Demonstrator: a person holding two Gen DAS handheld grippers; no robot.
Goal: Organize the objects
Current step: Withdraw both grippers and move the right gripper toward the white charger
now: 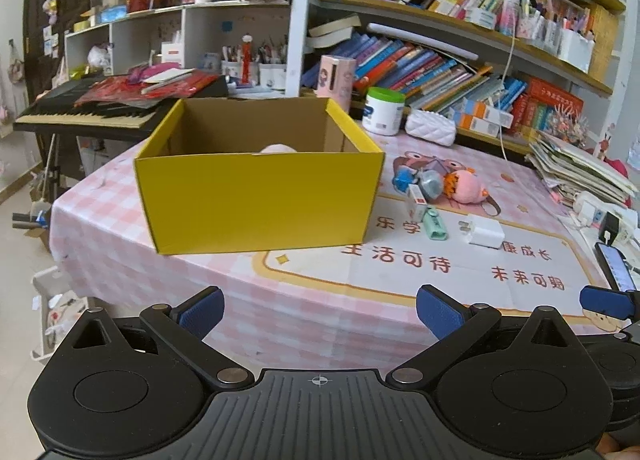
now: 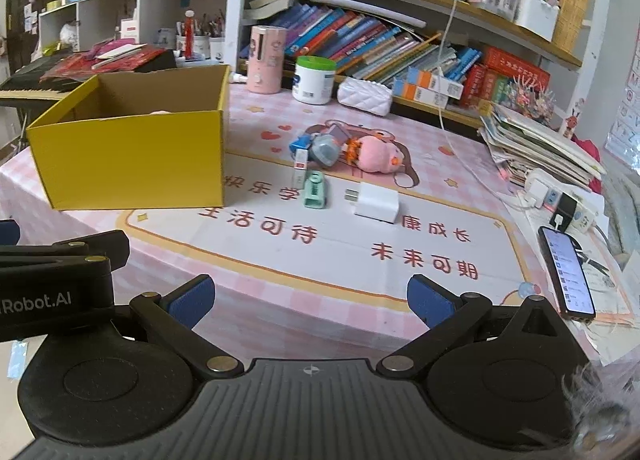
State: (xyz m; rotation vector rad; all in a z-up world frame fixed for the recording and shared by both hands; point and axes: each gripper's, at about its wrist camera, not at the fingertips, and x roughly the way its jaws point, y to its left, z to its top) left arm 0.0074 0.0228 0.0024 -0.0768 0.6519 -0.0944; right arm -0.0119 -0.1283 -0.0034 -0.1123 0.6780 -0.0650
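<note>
A yellow cardboard box stands open on the pink checked tablecloth, with a pink object inside; the box also shows in the right wrist view. To its right lie a pink plush toy, a grey-blue toy, a blue item, a small white-red box, a mint green item and a white charger plug. My left gripper is open and empty, back from the box. My right gripper is open and empty, near the table's front edge.
A phone lies at the right edge beside a power strip and a paper stack. A white jar, pink canister and white quilted pouch stand before the bookshelves. A keyboard is far left.
</note>
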